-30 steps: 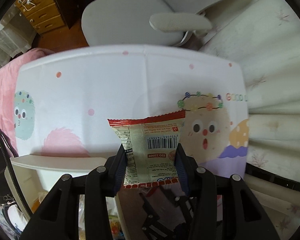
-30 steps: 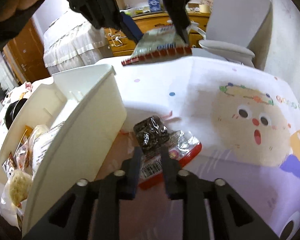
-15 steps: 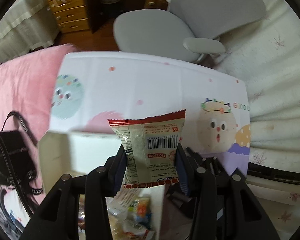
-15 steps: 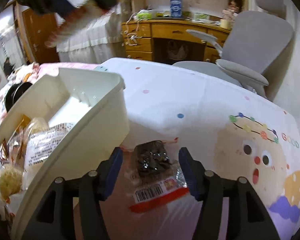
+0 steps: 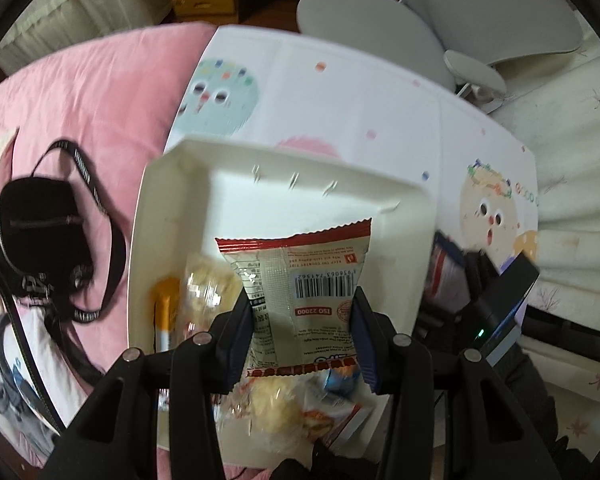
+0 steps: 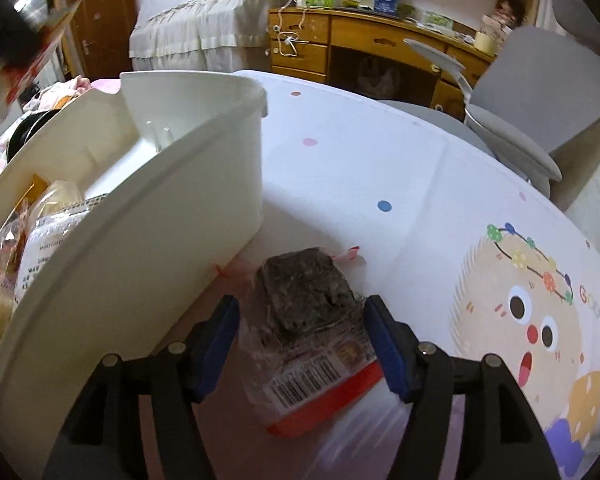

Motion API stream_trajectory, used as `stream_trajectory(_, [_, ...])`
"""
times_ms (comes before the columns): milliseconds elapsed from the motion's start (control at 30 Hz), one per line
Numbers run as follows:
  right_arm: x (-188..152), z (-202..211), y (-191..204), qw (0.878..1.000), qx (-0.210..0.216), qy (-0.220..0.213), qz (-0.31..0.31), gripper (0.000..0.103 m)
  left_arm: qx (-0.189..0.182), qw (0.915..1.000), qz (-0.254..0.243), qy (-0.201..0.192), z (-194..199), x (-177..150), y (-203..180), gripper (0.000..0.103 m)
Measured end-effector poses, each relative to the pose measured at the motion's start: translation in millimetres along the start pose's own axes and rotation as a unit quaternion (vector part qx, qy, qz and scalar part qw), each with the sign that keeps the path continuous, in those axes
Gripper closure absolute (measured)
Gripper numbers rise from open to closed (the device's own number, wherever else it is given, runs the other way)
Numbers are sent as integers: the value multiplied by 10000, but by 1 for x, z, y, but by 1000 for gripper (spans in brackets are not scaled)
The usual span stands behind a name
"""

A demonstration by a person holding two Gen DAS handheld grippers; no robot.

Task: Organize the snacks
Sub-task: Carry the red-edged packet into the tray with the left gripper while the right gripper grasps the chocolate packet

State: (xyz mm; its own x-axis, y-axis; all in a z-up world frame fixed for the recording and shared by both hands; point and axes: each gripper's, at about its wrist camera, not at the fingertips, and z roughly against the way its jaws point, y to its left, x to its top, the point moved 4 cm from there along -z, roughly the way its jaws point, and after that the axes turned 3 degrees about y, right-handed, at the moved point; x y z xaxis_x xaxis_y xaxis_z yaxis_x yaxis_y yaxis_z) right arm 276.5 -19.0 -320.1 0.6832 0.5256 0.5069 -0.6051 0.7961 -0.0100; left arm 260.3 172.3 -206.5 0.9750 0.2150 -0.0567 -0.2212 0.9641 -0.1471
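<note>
Left gripper [image 5: 302, 332] jaws clamped on a packet [image 5: 300, 292] above the white bin [image 5: 172, 208], bin snacks blurred and partly hidden, right gripper [image 6: 304, 340] jaws just opened, straddling a dark snack [image 6: 304, 300] on the table [image 6: 380, 160] beside the bin, its lower edge cut off

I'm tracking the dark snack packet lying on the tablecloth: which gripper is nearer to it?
Right. The right gripper straddles the dark snack packet, its jaws just opened, pads clear of it. The left gripper hangs over the white bin, clamping a red-edged packet.
</note>
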Motion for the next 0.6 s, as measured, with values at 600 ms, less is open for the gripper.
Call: stream_trajectory(600, [2, 5, -7, 9975, -223, -94, -663, 60, 94, 9989, 169, 436, -25, -41, 30, 59])
